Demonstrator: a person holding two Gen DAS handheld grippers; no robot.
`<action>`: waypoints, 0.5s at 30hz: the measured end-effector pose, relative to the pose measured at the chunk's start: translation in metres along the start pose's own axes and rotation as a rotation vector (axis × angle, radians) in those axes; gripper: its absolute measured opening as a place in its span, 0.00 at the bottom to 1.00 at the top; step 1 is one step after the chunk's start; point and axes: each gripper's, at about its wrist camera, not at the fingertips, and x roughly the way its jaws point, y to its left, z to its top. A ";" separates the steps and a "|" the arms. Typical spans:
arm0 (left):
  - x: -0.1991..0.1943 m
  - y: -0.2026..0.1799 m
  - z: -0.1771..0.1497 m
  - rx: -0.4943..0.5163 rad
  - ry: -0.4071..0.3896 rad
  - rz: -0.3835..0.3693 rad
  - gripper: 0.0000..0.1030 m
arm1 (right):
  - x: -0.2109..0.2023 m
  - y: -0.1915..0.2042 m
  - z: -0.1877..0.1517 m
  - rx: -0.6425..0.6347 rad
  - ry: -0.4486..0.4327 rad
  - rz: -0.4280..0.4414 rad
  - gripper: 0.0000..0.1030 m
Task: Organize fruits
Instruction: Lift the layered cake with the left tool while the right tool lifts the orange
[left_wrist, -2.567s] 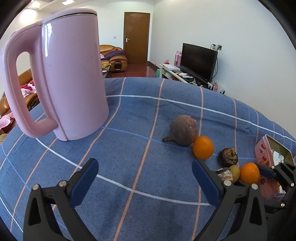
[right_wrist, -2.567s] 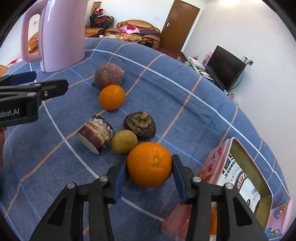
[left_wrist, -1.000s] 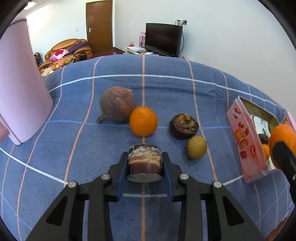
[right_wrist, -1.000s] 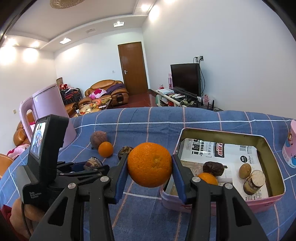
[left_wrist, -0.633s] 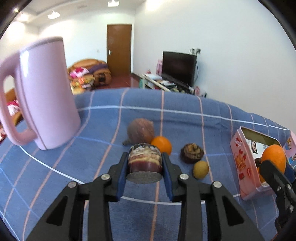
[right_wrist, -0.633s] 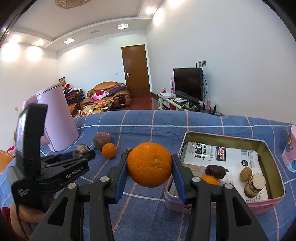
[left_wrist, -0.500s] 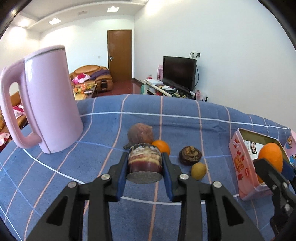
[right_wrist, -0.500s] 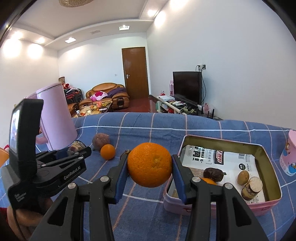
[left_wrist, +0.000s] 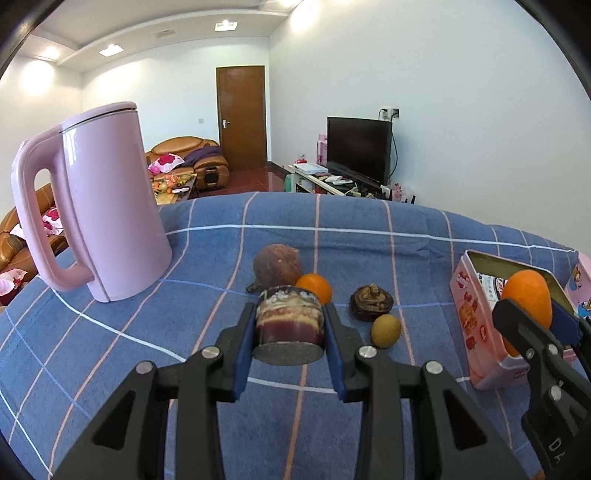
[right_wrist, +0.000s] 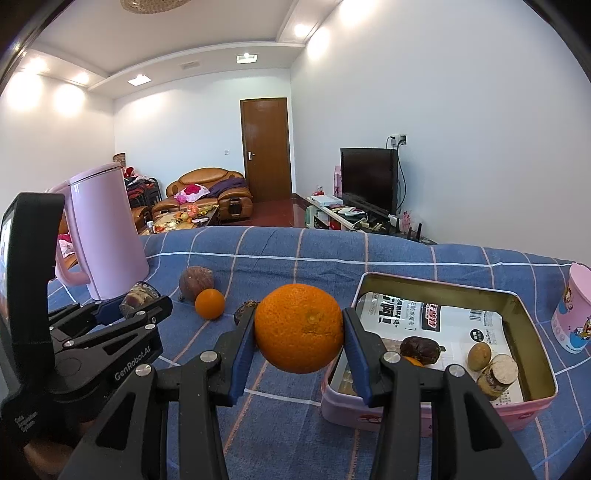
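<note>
Fruit is in both grips at once. The right hand-held gripper (right_wrist: 299, 334) is clamped on a large orange (right_wrist: 298, 328), and it has come up off the cloth to hang at the near left edge of the pink tin (right_wrist: 532, 402). The left hand-held gripper (left_wrist: 290, 330) is closed on a short cut piece of sugarcane (left_wrist: 289, 325), which a moment ago lay on the blue checked counter (left_wrist: 147, 350) and is now lifted clear. Both loads look ready for the tin, where a dark fruit (right_wrist: 421, 347), a small yellow one and another cane piece already lie. Left behind on the counter, beyond the left tool, are a brown round fruit (left_wrist: 277, 263), a small orange (left_wrist: 316, 288), a dark wrinkled fruit (left_wrist: 371, 302) and a yellowish one (left_wrist: 386, 330), with the pink kettle (left_wrist: 107, 225) far left.
</note>
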 end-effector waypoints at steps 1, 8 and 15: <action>-0.001 0.000 -0.001 0.000 -0.002 0.001 0.35 | -0.001 0.001 0.000 -0.002 -0.002 -0.002 0.46; -0.008 -0.004 -0.004 -0.002 -0.014 0.009 0.35 | -0.004 0.005 -0.001 -0.019 -0.012 -0.017 0.46; -0.015 -0.008 -0.008 0.002 -0.026 0.013 0.35 | -0.008 0.006 -0.003 -0.024 -0.013 -0.018 0.46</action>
